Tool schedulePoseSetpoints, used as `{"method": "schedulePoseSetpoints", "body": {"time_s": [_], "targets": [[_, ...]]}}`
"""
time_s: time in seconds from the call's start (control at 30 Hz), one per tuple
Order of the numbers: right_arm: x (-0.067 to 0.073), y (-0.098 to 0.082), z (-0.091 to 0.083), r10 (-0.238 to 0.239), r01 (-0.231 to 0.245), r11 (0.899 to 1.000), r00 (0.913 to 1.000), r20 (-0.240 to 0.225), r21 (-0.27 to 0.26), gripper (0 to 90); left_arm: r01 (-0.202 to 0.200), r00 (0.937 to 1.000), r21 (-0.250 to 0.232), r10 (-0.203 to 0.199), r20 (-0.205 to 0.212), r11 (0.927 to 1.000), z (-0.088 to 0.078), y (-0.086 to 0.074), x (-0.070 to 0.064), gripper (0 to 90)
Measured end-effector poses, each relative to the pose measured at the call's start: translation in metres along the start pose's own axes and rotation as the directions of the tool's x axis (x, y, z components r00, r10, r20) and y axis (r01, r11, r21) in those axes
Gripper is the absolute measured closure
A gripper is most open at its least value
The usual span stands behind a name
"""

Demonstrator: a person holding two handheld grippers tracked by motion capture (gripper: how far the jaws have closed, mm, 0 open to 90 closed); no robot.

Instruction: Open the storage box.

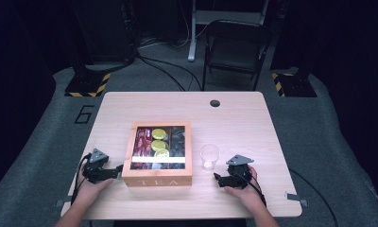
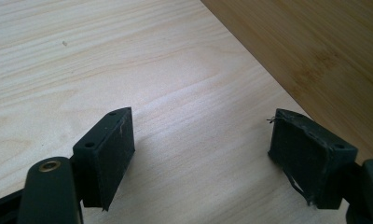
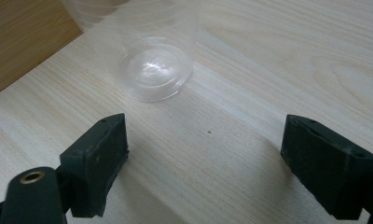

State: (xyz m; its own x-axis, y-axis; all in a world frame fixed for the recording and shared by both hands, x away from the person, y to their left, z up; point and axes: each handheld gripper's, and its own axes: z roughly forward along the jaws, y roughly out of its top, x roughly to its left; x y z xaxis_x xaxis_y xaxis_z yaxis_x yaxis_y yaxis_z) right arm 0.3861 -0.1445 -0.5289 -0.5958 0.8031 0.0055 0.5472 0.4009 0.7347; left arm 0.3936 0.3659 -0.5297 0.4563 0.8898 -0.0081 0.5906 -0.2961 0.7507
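From the high view: wooden tea box (image 1: 157,178) marked TEA at the table's (image 1: 244,118) near middle, glass-panelled lid down, sachets and yellow-topped pods showing through it. Clear plastic cup (image 1: 209,156) upright just right of the box, empty. Left gripper (image 1: 115,172) resting low beside the box's left wall, right gripper (image 1: 217,178) just short of the cup — both held by a hand, neither touching anything.

Left gripper view: jaws spread wide, bare tabletop between them, box wall (image 2: 315,51) close ahead on the right.

Right gripper view: jaws fully apart, nothing between them, cup base (image 3: 153,70) ahead and slightly left.

Judged so far: nothing begun — lid shut, cup unfilled, every step left.
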Motion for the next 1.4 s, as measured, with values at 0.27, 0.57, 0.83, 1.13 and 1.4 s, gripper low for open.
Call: {"method": "schedulePoseSetpoints", "body": {"time_s": [0.27, 0.57, 0.83, 1.13, 1.4], "targets": [[-0.001, -0.001, -0.001, -0.002, 0.003, 1.000, 0.9999, 0.012, -0.016, 18.2, -0.003, 1.0000, 0.001, 0.003, 0.000, 1.0000, 0.000, 0.000, 0.000, 22.1], [-0.002, 0.002, -0.007, 0.004, -0.004, 1.000, 0.9999, -0.017, 0.006, 43.7, 0.008, 0.9999, 0.025, -0.008, -0.008, 0.9997, -0.004, 0.003, 0.002, 32.7], [0.002, 0.007, -0.015, -0.034, 0.035, 0.999, 0.9993, -0.013, 0.026, 58.6, 0.027, 0.9996, 0.021, -0.027, 0.008, 0.9994, -0.008, 0.008, 0.002, 41.1], [0.004, 0.012, -0.030, -0.031, 0.031, 0.999, 0.9993, -0.020, -0.004, 68.1, 0.061, 0.9979, 0.017, -0.061, 0.023, 0.9980, -0.018, 0.013, 0.001, 43.6], [0.011, 0.023, -0.048, -0.016, 0.013, 0.998, 0.9987, -0.049, -0.059, 69.0, 0.072, 0.9969, 0.003, -0.072, 0.034, 0.9974, -0.023, 0.016, 0.000, 44.5]]}}
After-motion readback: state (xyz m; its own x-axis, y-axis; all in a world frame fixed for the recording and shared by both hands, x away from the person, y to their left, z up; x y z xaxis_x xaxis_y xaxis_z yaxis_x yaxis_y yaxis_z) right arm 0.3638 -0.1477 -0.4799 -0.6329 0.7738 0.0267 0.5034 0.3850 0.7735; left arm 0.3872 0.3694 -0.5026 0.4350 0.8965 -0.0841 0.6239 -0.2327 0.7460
